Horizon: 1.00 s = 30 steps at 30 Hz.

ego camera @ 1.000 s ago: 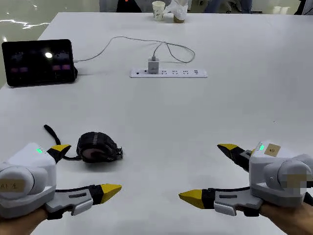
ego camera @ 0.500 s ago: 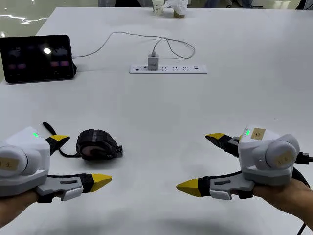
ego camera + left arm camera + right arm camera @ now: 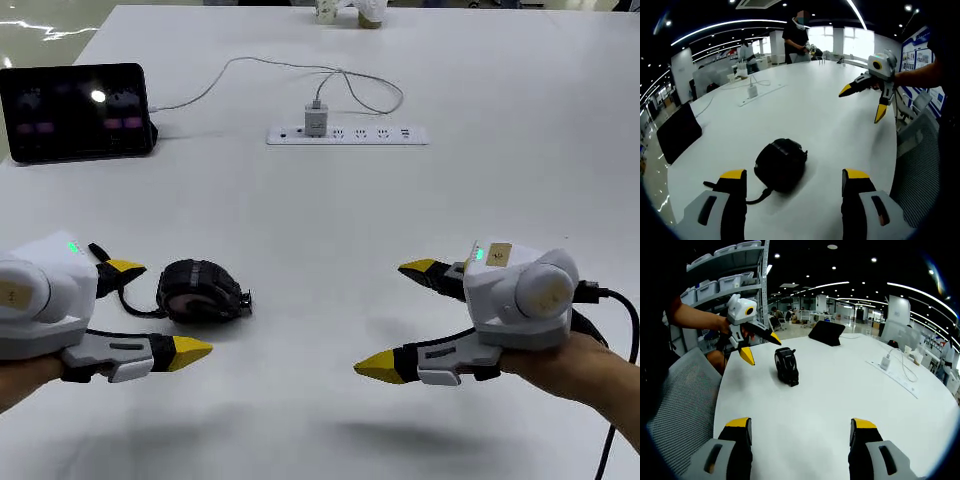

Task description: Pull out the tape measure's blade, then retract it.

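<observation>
- Right now my left gripper (image 3: 165, 308) hovers low over the white tabletop (image 3: 330, 230), its yellow-tipped jaws spread wide with nothing clamped between them.
- I see the black, rounded, rubber-cased tape measure (image 3: 198, 290) lying on the table just ahead of that open mouth, touching neither tip.
- Through the left gripper view, the tape measure (image 3: 781, 164) sits centred in front of my two jaws, and its thin black wrist strap (image 3: 757, 197) trails back toward the left-hand jaw.
- My right gripper (image 3: 392, 317) is well apart on the right side, jaws also parted and empty, tips aimed toward the tape measure.
- From the right gripper view, the tape measure (image 3: 786, 366) lies far ahead, close to the left gripper (image 3: 760, 347).
- Farther back on the table I see a black tablet (image 3: 78, 110) and a white power strip (image 3: 347, 135) with a white charger plugged in.
</observation>
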{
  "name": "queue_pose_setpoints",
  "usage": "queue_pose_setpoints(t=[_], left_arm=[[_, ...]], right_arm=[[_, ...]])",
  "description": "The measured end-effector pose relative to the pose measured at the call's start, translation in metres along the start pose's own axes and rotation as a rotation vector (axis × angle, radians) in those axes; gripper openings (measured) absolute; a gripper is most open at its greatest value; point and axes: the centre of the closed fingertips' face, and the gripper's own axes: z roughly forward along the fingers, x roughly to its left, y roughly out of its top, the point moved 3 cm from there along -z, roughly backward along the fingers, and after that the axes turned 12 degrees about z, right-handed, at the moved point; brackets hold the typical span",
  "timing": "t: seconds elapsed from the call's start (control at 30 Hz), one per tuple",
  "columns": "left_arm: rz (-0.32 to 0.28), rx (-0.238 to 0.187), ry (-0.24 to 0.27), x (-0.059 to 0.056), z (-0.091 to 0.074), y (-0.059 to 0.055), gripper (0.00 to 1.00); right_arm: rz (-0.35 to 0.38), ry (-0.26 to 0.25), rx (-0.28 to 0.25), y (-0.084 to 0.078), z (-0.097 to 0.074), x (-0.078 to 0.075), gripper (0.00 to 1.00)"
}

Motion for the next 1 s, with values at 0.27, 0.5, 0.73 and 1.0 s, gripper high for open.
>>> queue_pose_setpoints(t=[0.27,0.5,0.73,1.0], left_arm=[[0.044,0.035,-0.061,0.006,0.004,-0.003,0.64],[0.077,0.044,-0.076,0.016,0.009,0.0,0.62],[0.11,0.075,-0.106,0.025,0.015,-0.001,0.59],[0.154,0.108,-0.163,0.028,0.018,-0.002,0.54]], right_arm=[[-0.042,0.024,0.021,0.006,0.012,-0.007,0.74],[-0.065,0.051,0.034,0.01,0.022,-0.009,0.68],[-0.082,0.068,0.051,0.012,0.033,-0.011,0.62],[-0.105,0.091,0.063,0.018,0.045,-0.012,0.56]])
